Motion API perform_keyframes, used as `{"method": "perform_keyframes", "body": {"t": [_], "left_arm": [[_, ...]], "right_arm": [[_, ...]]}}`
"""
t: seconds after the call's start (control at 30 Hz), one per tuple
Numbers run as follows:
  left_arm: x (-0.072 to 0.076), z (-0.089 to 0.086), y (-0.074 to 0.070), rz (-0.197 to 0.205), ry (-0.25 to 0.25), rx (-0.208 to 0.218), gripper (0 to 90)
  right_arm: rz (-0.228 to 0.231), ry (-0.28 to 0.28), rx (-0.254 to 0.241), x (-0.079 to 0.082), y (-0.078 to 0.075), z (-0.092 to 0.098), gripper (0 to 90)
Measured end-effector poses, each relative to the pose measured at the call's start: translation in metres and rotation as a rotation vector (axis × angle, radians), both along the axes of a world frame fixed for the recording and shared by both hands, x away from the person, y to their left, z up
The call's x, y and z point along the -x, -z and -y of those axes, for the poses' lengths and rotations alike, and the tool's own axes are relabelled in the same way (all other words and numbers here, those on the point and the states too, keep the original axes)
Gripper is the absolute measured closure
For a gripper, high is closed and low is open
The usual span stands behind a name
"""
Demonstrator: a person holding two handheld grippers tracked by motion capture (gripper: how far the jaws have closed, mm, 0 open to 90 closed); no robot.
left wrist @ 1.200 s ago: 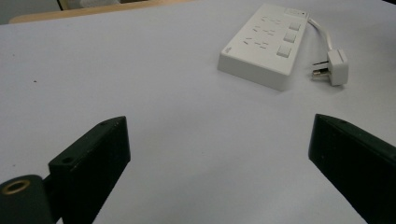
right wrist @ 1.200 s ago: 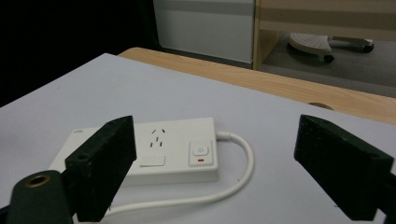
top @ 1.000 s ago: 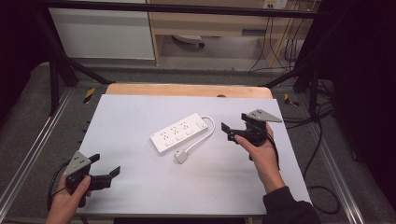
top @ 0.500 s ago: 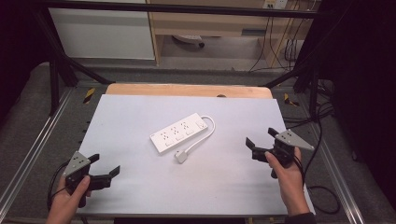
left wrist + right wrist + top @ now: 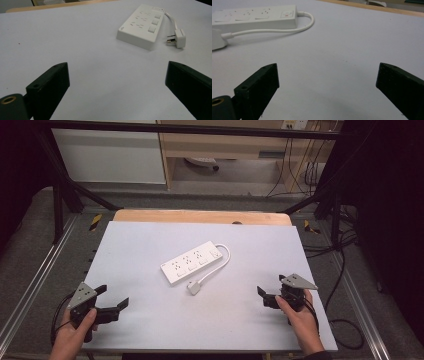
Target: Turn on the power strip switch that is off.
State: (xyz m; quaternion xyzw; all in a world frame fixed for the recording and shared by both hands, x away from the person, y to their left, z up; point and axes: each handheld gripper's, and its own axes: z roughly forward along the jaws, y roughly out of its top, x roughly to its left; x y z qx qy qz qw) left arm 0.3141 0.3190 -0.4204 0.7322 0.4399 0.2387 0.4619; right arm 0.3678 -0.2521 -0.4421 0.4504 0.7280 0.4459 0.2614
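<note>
A white power strip (image 5: 192, 262) lies slantwise in the middle of the white tabletop (image 5: 145, 240). Its cable (image 5: 226, 259) loops round to the plug (image 5: 194, 288), which rests loose just in front of it. My left gripper (image 5: 113, 297) is open near the front left corner, held in a hand, far from the strip. In the left gripper view the strip (image 5: 141, 27) and plug (image 5: 180, 38) lie well beyond the wide jaws of that gripper (image 5: 117, 72). My right gripper (image 5: 271, 286) is open at the front right. The strip (image 5: 254, 17) sits far ahead of this gripper (image 5: 327, 75).
A wooden strip (image 5: 200, 216) borders the table's far edge. Metal rails (image 5: 35, 275) run along both sides, and black cables (image 5: 345, 270) trail on the floor at the right. Cabinets stand beyond the table.
My right gripper has drawn back from beside the strip's cable end to the front right of the table, staying open. The left gripper has kept still.
</note>
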Motion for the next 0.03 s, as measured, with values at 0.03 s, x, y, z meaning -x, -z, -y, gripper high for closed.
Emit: {"method": "perform_keyframes", "body": {"t": [0.03], "left_arm": [[0.0000, 0.0000, 0.0000, 0.000, 0.000, 0.000, 5.5]], "right_arm": [[-0.006, 0.001, -0.003, -0.0016, 0.0008, -0.0006, 5.4]]}}
